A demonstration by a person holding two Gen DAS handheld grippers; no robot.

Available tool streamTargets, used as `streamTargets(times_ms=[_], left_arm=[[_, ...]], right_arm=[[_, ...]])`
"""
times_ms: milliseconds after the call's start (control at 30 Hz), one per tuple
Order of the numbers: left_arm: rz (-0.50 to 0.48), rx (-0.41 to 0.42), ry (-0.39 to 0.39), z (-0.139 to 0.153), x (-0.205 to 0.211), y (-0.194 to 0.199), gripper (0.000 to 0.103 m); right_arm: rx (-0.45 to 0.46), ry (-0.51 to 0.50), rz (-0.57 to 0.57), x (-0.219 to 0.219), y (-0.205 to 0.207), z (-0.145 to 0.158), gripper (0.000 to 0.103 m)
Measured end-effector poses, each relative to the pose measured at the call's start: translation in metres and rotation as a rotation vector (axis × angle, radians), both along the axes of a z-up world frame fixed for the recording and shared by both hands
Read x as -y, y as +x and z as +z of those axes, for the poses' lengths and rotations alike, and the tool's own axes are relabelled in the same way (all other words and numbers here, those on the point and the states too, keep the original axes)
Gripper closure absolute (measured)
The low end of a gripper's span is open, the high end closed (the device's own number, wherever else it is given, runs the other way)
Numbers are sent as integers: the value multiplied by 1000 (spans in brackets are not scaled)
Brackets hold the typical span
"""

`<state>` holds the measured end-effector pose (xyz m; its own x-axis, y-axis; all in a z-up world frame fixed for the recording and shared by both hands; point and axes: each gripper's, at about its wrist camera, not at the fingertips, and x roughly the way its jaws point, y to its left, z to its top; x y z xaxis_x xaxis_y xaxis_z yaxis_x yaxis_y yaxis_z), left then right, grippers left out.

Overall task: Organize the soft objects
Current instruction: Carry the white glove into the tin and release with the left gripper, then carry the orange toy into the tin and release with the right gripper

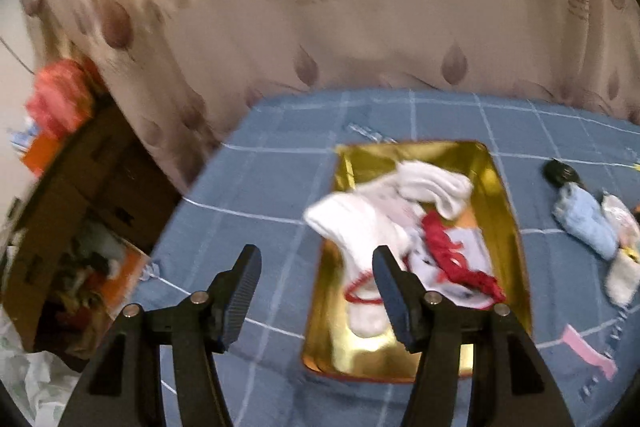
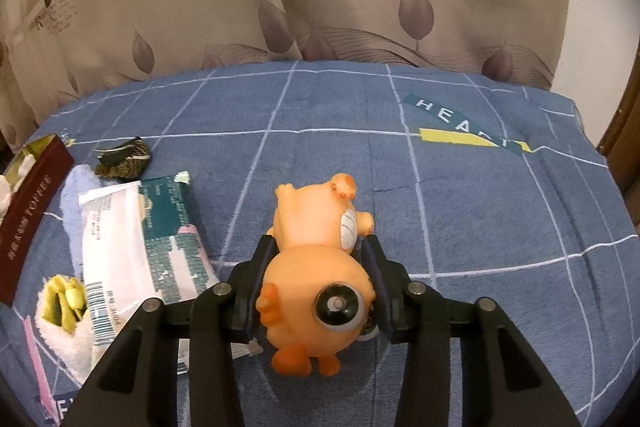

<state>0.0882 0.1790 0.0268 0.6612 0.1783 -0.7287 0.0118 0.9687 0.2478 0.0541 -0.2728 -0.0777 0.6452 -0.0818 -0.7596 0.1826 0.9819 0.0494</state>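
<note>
In the left wrist view a gold tin [image 1: 508, 227] lies on the blue checked bedspread and holds white socks [image 1: 360, 223] and a red cloth [image 1: 444, 251]. My left gripper [image 1: 316, 259] is open and empty, above the tin's left edge. A light blue sock [image 1: 584, 223] lies right of the tin. In the right wrist view my right gripper [image 2: 318, 247] is shut on an orange squishy animal toy [image 2: 316, 267] and holds it just above the bedspread.
White and green packets [image 2: 136, 247], a light blue cloth [image 2: 74, 203], a yellow-and-white fluffy sock [image 2: 64, 311], a dark patterned item [image 2: 124, 157] and the tin's dark red side [image 2: 28, 219] lie left of the toy. A curtain hangs behind. A cardboard box [image 1: 64, 227] stands beside the bed.
</note>
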Motion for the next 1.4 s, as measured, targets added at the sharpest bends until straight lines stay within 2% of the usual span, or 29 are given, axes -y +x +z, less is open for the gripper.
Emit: streamTargets(times_ms=[100,233,533,700,933,1200,1400], left_arm=[[36,64,40,-2,1,-4,44],[61,72,31,-11,-8,-3,44],[215,102,-62,-21,-60,-8,44],[262,94,-76,-34,-80,-14,44],[298,94,-94,-42,-96,-20,44],[345,71,-122,-47,-109,-18,44],[360,64,-136,-48,-114,-17,44]], right_arm=[[-7,-16,-3,-1,2,0,64],[-16,-42,-9,-4,3,5,65],[19,-46,-27,-19,9,50,65],[60,-32,94,-73,17,79,65],[67,5,306,-173,37,96,64],[44,-10,517,-282,57,85,64],[1,-46,585,-331,74,66,64]])
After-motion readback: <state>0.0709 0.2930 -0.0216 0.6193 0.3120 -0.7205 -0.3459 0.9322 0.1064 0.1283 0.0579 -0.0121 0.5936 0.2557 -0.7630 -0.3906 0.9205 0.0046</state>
